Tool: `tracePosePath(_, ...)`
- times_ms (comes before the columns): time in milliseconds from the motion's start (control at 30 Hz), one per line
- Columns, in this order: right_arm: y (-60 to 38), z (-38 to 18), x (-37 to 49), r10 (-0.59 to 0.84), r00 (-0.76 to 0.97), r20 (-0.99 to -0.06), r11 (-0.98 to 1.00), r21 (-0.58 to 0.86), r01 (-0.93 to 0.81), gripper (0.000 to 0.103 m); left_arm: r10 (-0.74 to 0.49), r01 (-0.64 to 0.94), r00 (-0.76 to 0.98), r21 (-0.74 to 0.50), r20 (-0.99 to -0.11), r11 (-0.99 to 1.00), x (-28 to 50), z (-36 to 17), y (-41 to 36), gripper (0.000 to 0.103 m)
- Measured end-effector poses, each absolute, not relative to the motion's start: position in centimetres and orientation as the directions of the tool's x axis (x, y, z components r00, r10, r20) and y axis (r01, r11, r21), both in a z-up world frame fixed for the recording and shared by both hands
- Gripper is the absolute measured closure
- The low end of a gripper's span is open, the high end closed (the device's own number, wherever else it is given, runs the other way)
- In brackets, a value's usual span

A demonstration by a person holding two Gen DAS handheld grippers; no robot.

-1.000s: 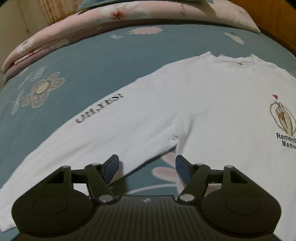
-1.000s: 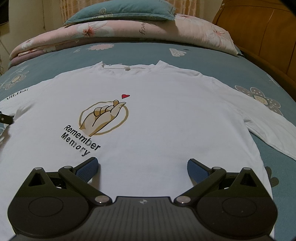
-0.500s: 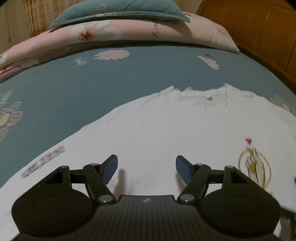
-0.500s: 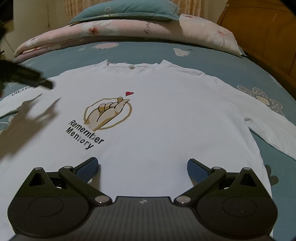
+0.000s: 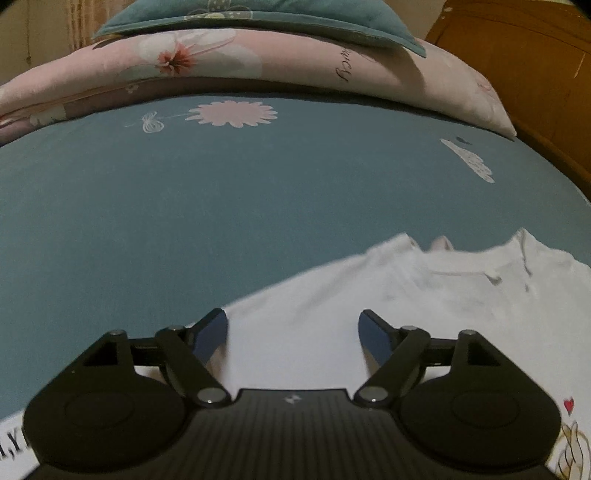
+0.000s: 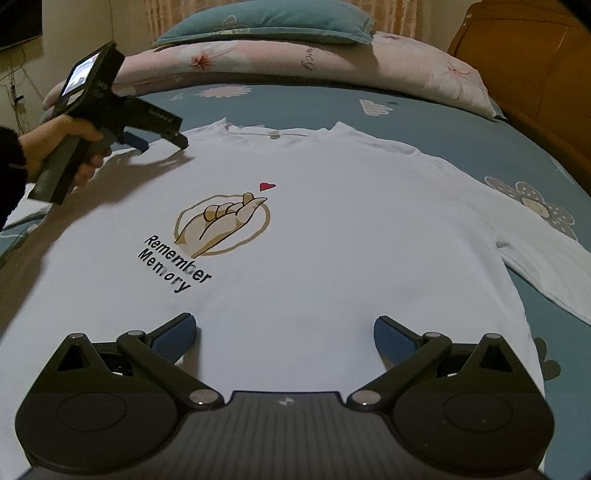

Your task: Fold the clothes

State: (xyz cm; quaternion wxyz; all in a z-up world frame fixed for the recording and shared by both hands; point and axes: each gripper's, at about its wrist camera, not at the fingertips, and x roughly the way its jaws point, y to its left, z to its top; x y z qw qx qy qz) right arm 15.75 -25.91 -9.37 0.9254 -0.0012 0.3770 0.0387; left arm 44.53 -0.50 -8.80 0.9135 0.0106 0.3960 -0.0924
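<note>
**White shirt flat on the bed, both tools empty**

My white long-sleeved shirt [image 6: 332, 229] lies spread face up on the teal flowered bedsheet [image 5: 184, 184], collar [image 6: 273, 131] toward the pillows, the finger-heart print [image 6: 221, 225] with "Remember Memory" showing on the chest. Its one sleeve [image 6: 535, 251] runs out toward the wooden headboard [image 6: 517, 66] side.

My left tool [image 5: 293, 330] hangs over the shirt's shoulder near the collar, its jaws opening right now, nothing between them but the cloth lying below; the left pad sits right at the shirt's edge. From the right wrist view I see my left hand [image 6: 62, 147] gripping that tool's handle.

My right tool [image 6: 284, 336] hovers low over the shirt's lower body, jaws spread wide, gripping nothing.

Beyond the collar, a pink floral quilt [image 5: 295, 62] is folded with a teal pillow [image 6: 266, 20] on top.
</note>
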Motion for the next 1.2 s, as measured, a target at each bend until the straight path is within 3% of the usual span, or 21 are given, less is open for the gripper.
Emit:
tracePosePath(267, -25.8, -9.4, 15.8, 0.066, 0.712, -0.699, 0.997, 0.026, -0.067, 0.0, -0.158, 0.146, 0.64, -0.084, -0.752, 0.986, 39.7, -3.4, 2.7, 0.021)
tracePosePath(433, -25.8, -9.4, 15.8, 0.06, 0.716, -0.695, 0.998, 0.023, -0.061, 0.0, -0.161, 0.058, 0.594, -0.158, -0.788, 0.986, 35.9, -2.8, 6.8, 0.018)
tracePosePath(633, -25.8, -9.5, 15.9, 0.057, 0.718, -0.694, 0.998, 0.021, -0.059, 0.0, -0.095, -0.076, 0.563, -0.166, -0.821, 0.983, 35.6, -6.9, 10.4, 0.018)
tracePosePath(867, -25.8, -9.6, 15.9, 0.056, 0.723, -0.689, 0.998, 0.013, -0.064, 0.0, -0.053, -0.118, 0.649, -0.169, -0.759, 0.979, 38.9, -8.1, 12.0, 0.015)
tracePosePath(1200, -25.7, -9.5, 15.9, 0.055, 0.722, -0.689, 0.998, 0.012, -0.064, 0.0, -0.05, -0.146, 0.61, -0.174, -0.791, 0.974, 34.4, -2.9, 15.4, 0.015)
